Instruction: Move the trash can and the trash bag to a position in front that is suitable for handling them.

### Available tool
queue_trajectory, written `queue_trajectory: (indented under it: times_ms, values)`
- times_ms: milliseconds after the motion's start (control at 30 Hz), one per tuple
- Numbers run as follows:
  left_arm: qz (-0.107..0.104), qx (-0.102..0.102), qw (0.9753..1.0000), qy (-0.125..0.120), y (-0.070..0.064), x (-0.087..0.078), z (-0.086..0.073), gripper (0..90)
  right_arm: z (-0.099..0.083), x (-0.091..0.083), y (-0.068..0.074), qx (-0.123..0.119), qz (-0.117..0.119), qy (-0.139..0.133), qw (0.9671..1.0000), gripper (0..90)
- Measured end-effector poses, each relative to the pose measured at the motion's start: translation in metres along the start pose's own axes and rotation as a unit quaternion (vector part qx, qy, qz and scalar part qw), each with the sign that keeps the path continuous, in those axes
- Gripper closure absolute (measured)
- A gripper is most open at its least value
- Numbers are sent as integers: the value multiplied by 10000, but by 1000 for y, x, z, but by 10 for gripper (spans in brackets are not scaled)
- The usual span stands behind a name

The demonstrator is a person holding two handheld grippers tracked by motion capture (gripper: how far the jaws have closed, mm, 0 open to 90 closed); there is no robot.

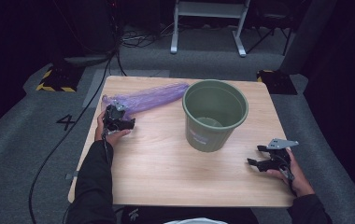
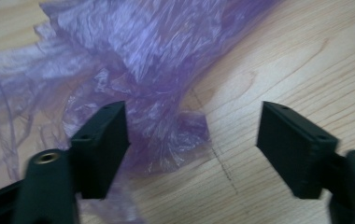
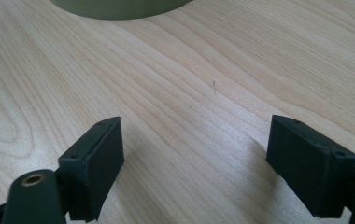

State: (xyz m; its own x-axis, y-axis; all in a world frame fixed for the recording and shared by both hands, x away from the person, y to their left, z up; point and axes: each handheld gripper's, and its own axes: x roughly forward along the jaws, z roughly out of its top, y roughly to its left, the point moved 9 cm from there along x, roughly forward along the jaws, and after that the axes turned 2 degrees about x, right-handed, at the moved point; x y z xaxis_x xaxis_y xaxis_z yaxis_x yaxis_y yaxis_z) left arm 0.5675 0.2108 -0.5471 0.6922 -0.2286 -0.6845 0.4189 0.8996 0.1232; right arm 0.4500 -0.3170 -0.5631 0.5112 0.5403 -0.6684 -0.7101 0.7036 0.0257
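Note:
A crumpled purple plastic bag lies stretched along the far left of the wooden table. A green plastic bucket stands upright near the table's middle. My left gripper hovers at the bag's near end, open, with a fold of the purple bag lying between its jaws and against the left jaw. My right gripper rests low over bare wood at the right front, open with nothing between its jaws. In the right gripper view the bucket's base lies ahead, beyond my right gripper.
Grey carpet surrounds the table. A black cable runs along the floor at the left. A white metal stand is behind the table, and yellow-black striped bases sit at the far corners.

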Motion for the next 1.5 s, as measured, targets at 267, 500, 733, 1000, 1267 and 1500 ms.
queue_trajectory:
  times_ms: [267,500,733,1000,1267,1500]
  values:
    - [-404,147,9988,237,-2,3,-12,769,0,0,0,1,2,1,10000,184]
    - [-910,382,9949,219,-26,-6,-10,887,0,0,0,3,2,1,10000,184]
    - [-1220,873,9884,246,-68,-15,-17,889,0,0,0,-3,-4,-1,10000,183]
    - [-1415,1024,9845,157,-107,-29,-23,868,0,0,0,-6,-15,-6,10000,183]
    - [-1543,1182,9808,137,-140,-48,-32,864,0,0,0,-10,-31,-10,10000,184]
    - [-1729,1427,9744,148,-169,-60,-42,817,0,0,0,-7,-43,-12,10000,185]
